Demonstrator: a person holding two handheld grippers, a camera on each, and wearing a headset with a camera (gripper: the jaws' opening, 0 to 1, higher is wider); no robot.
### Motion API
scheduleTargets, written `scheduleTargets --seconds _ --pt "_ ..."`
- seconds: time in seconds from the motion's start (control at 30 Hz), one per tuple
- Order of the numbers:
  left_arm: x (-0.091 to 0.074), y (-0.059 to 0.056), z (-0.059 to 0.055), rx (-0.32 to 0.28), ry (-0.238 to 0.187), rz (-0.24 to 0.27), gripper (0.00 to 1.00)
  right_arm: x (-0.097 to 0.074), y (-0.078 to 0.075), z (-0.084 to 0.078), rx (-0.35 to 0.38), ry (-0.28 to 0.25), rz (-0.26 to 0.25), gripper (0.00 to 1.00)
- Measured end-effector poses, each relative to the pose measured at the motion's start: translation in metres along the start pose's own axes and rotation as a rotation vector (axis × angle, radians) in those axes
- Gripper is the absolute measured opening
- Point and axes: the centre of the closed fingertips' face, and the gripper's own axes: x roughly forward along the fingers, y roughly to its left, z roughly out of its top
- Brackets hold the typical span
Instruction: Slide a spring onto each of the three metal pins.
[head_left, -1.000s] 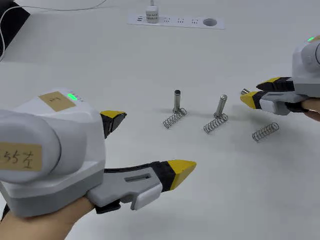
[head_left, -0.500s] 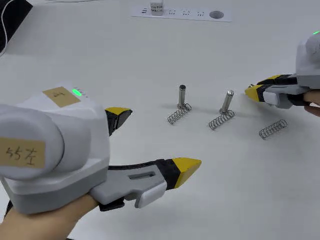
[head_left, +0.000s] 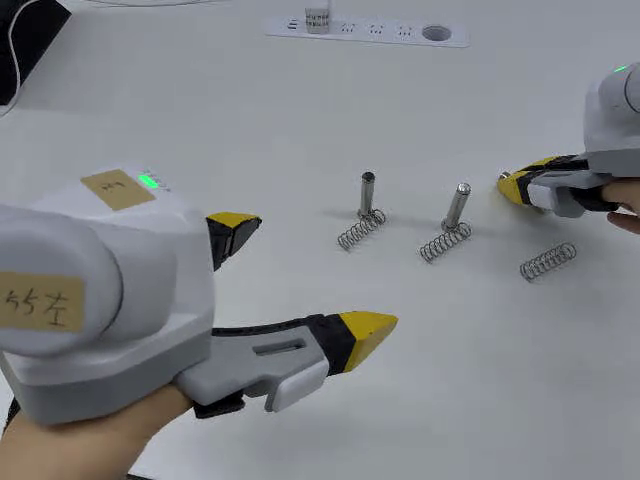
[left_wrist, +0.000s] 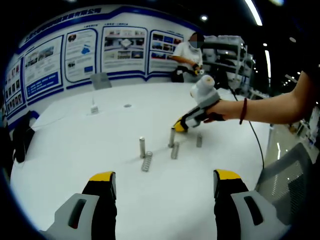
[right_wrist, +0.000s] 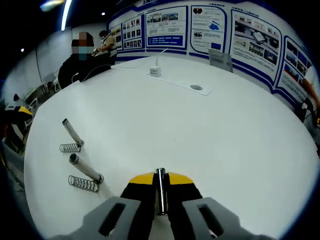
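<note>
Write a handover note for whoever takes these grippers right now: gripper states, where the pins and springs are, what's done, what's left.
The left gripper is open and empty, near the person, away from the parts.
The right gripper is shut on the third pin, at the right end of the row.
The first pin and second pin stand upright on the table. The first spring and second spring lie at their feet.
The third spring lies alone, nearer the person than the right gripper.
Done: no spring is on a pin yet.
Left: all three springs.
</note>
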Motion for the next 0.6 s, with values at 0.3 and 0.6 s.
scheduleTargets --seconds 0.3,0.6 --pt "-0.001 -0.001 0.000 0.008 0.001 0.003 0.82 -0.004 -0.001 -0.001 0.123 0.003 0.033 0.09" --pt "-0.001 -0.005 0.006 0.009 -0.017 -0.005 0.82 -0.023 -0.001 0.006 0.133 -0.032 0.036 0.08"
